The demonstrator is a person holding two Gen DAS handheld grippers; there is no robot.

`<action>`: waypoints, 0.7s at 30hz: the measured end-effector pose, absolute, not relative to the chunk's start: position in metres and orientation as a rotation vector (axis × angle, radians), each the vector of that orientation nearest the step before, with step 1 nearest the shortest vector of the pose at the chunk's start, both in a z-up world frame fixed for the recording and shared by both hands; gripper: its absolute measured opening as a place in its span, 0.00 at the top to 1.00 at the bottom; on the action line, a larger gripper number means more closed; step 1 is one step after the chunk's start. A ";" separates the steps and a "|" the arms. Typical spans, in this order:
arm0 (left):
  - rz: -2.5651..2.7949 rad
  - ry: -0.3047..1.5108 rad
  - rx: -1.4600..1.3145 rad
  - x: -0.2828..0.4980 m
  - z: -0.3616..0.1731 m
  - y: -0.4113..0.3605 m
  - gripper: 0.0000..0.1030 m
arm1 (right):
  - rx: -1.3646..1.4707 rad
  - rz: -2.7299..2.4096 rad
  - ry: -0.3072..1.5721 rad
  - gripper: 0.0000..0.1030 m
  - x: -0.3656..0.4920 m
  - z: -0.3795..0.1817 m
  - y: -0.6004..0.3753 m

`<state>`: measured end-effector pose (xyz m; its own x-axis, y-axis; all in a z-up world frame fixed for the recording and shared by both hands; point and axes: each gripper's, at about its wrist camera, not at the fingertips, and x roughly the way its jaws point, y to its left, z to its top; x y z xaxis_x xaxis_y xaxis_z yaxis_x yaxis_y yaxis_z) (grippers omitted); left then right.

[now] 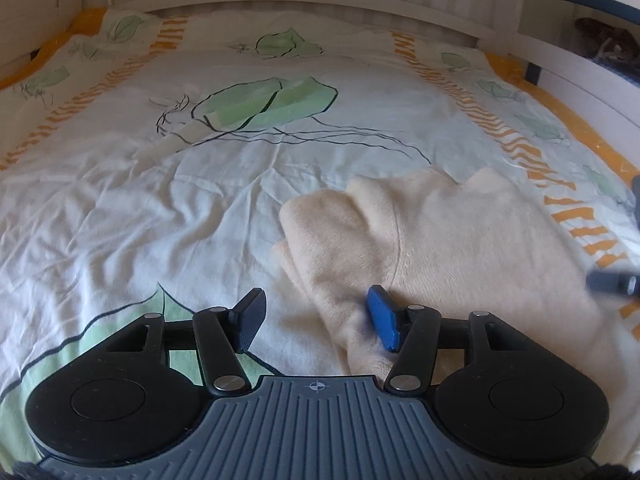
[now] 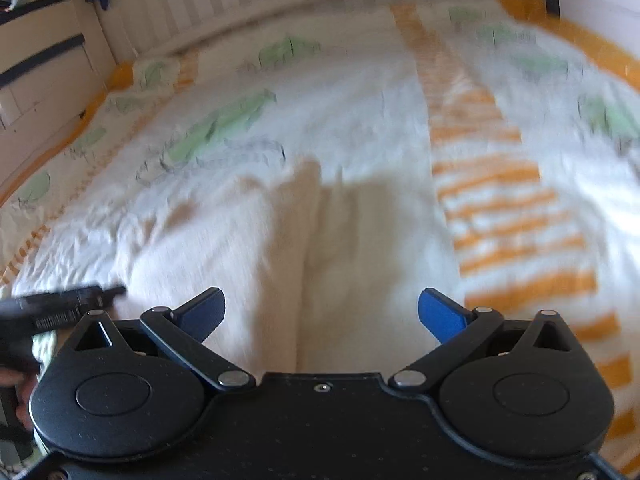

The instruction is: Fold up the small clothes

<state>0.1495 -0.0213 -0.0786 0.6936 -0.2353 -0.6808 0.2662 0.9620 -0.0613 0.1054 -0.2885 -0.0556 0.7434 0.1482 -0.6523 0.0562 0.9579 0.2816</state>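
Cream garment (image 1: 460, 240) lying lower right on the patterned bedsheet (image 1: 160, 208), left gripper (image 1: 316, 320) released, nothing pinched, right gripper (image 2: 322, 312) spread wide above the blurred cloth

Open bedspread (image 1: 140, 200) leftward (cream garment (image 1: 460, 240) heaped right)
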 end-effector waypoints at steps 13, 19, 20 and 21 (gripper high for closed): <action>-0.261 0.782 -0.061 0.157 -0.086 -0.012 0.35 | 0.155 0.003 0.854 0.00 0.184 -0.088 -0.264; -0.263 0.779 -0.057 0.160 -0.078 -0.014 0.36 | 0.174 -0.003 0.832 0.00 0.177 -0.073 -0.268; -0.265 0.773 -0.054 0.162 -0.075 -0.013 0.36 | 0.169 -0.006 0.814 0.00 0.174 -0.068 -0.267; -0.263 0.767 -0.054 0.165 -0.072 -0.013 0.37 | 0.164 -0.004 0.798 0.00 0.170 -0.062 -0.266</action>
